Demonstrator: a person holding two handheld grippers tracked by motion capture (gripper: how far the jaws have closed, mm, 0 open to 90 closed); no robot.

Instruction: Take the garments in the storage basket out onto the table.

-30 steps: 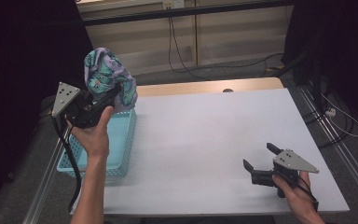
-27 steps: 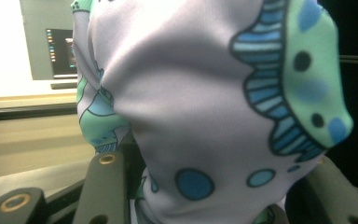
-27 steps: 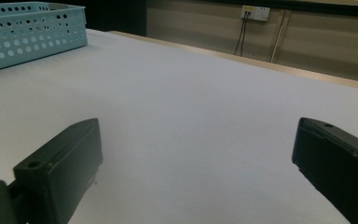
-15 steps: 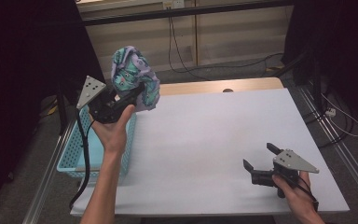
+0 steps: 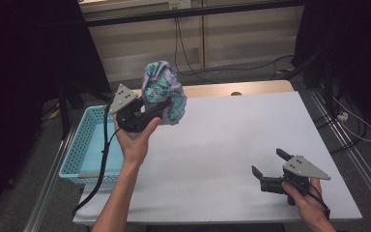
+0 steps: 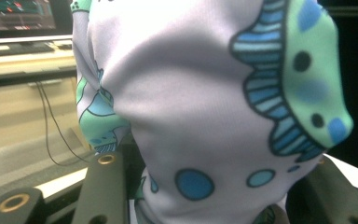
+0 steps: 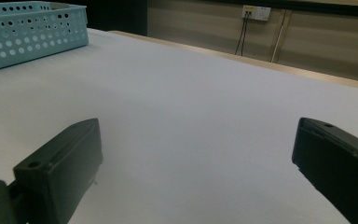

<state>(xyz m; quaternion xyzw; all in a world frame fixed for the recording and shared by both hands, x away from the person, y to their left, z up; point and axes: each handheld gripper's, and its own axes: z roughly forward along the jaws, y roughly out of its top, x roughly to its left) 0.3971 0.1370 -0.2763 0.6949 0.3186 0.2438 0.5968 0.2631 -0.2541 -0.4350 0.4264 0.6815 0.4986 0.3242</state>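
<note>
A bunched cloth (image 5: 163,92), lavender with teal and green cartoon shapes, is held up in the air above the left part of the white table (image 5: 232,130). My left gripper (image 5: 157,112) is shut on its lower part, and the bundle rises above the jaws. In the left gripper view the cloth (image 6: 191,93) bulges between the two black jaws of the left gripper (image 6: 205,186) and covers most of what lies behind. My right gripper (image 5: 269,162) rests low at the table's front right, open, with bare tabletop between the jaws of the right gripper (image 7: 196,154).
A light blue perforated basket (image 5: 94,145) stands at the table's left edge, just left of the raised hand; its corner shows as the basket (image 7: 28,32) in the right gripper view. A black cable (image 5: 101,164) trails from the left gripper down across the basket. A wooden strip edges the table's far side.
The left hand has carried the cloth to the right, from above the basket to above the table's left part, and slightly lower. The right gripper has stayed put.
</note>
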